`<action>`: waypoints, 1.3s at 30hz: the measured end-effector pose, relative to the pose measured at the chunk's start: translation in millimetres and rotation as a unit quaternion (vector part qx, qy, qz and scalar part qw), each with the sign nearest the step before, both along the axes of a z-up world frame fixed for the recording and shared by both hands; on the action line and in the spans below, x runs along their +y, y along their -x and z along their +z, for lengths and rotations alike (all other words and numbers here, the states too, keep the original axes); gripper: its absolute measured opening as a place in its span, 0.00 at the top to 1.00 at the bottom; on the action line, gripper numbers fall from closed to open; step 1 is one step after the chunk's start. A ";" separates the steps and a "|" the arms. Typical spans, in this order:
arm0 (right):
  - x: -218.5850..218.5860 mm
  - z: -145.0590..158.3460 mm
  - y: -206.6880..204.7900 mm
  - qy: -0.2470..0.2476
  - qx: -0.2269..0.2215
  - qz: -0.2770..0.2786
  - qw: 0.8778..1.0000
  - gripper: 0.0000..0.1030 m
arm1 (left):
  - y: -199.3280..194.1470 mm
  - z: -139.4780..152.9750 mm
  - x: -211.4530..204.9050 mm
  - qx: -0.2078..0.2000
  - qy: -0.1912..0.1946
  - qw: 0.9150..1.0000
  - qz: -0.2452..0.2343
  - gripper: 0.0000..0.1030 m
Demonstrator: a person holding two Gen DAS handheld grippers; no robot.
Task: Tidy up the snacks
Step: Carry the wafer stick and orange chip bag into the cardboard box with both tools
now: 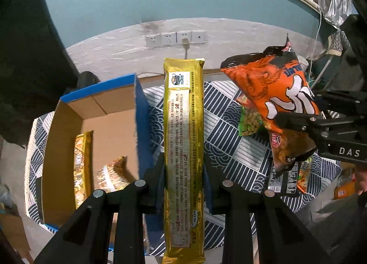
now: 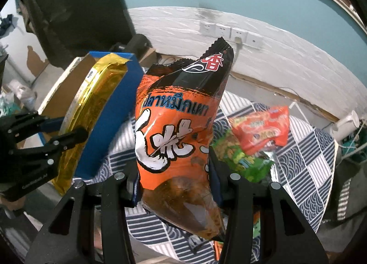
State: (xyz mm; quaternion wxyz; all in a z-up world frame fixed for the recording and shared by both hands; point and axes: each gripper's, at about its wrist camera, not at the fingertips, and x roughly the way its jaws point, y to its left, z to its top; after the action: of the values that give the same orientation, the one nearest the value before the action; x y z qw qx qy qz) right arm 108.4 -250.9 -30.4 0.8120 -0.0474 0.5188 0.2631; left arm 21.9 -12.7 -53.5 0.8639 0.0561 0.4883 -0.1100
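My left gripper point(image 1: 183, 172) is shut on a long gold biscuit pack point(image 1: 183, 140), held lengthwise above the patterned cloth, just right of the blue cardboard box point(image 1: 140, 108). The right wrist view shows that gold pack point(image 2: 91, 112) at the left, with the left gripper point(image 2: 68, 140) clamped on it beside the box point(image 2: 112, 117). My right gripper point(image 2: 174, 179) is shut on an orange and black snack bag point(image 2: 174, 131), lifted off the table. From the left wrist view the same bag point(image 1: 275, 94) hangs at the right in the right gripper point(image 1: 296, 126).
Inside the box lie a gold pack point(image 1: 81, 167) and a smaller gold-brown packet point(image 1: 112, 174). A green pea bag point(image 2: 243, 160) and a red-orange packet point(image 2: 263, 131) lie on the blue-white patterned tablecloth point(image 2: 305, 167). Dark-labelled packets point(image 1: 286, 179) lie under the bag. Wall sockets point(image 1: 176, 38) are behind.
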 end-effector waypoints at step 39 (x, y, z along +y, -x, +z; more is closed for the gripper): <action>200.5 17.2 -12.3 -0.009 0.012 0.112 0.994 0.56 | -2.2 6.7 164.2 -0.017 0.005 0.991 0.134 0.72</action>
State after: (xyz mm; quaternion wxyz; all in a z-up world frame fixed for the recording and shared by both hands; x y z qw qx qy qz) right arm 120.7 -50.3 -13.3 0.7715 -0.0949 0.5173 0.3580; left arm 24.1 151.5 -46.8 0.8792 -0.0128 0.4762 0.0052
